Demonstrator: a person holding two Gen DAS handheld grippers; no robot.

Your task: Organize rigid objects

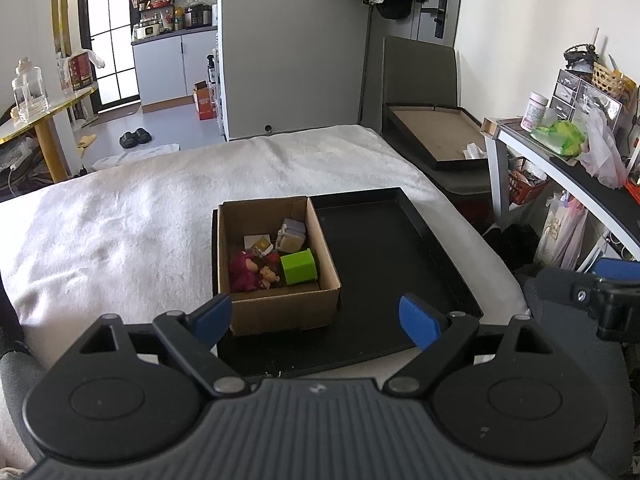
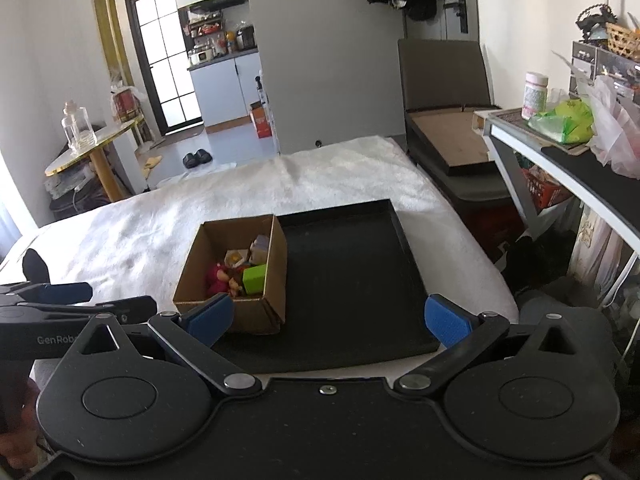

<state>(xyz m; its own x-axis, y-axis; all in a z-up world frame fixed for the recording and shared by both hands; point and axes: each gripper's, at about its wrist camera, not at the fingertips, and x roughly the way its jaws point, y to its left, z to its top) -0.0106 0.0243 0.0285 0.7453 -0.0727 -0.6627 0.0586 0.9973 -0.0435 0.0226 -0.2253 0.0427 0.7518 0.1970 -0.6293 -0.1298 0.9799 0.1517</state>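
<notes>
A black tray [image 1: 400,240] lies on the white blanket [image 1: 140,220], with a cardboard box [image 1: 280,312] at its 9 o'clock side. Inside, the green cube [image 1: 299,266] looks stiff and light (flat sides suit pinching); the pink figure [image 1: 242,272] at 7 o'clock seems awkward. Left gripper [image 1: 316,320] and right gripper [image 2: 328,316] hover with jaws spread, empty.

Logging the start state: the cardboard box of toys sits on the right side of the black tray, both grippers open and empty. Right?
Not quite. The cardboard box sits on the left side of the black tray, as the left wrist view shows. The left gripper and right gripper are open and empty.
</notes>
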